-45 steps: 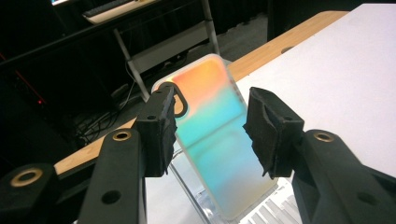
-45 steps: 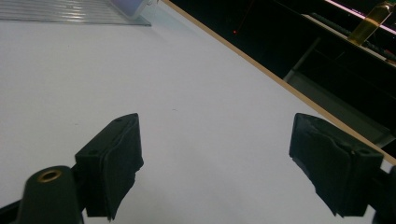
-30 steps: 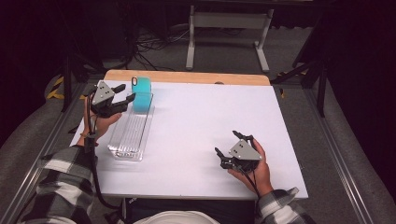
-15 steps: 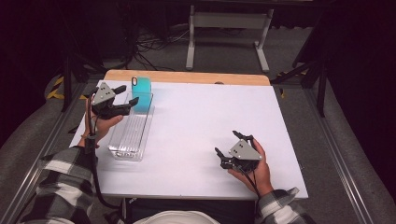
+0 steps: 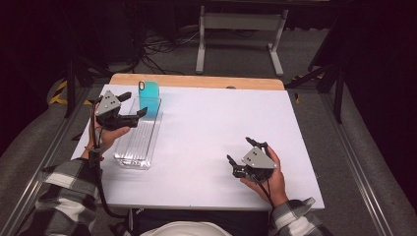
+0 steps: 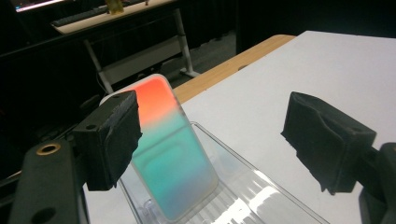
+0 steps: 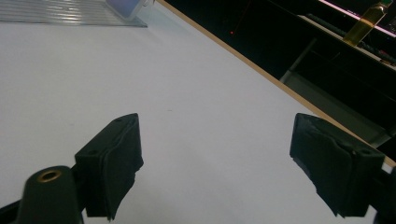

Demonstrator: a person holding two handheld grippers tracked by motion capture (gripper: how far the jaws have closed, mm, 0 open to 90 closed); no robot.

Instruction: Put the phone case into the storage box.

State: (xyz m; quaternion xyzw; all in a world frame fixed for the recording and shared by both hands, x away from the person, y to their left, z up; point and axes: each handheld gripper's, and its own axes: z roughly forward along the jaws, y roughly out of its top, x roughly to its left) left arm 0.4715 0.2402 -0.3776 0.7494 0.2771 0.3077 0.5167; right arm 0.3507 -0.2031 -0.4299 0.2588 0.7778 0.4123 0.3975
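A teal phone [image 5: 149, 96] with an orange-red upper part [image 6: 173, 158] stands leaning at the far end of a clear ribbed plastic tray [image 5: 137, 142] on the left of the white table. My left gripper [image 5: 135, 103] hovers beside the phone. Its jaws have just been opening and now stand wide, and the pads do not touch the phone [image 6: 210, 140]. In the left gripper view the phone sits just behind the left-hand jaw. My right gripper [image 5: 240, 150] rests low over the near right part of the table, open, with bare tabletop between its jaws [image 7: 215, 158].
The white tabletop [image 5: 221, 113] ends in a wooden strip [image 5: 196, 81] at the far side. A metal stand [image 5: 241, 34] and cables lie on the floor beyond. A yellowish bottle [image 7: 369, 18] stands on a dark shelf past the table edge.
The left gripper's jaws have spread apart and let go of the phone, which stays standing in the tray. The right hand has not moved.
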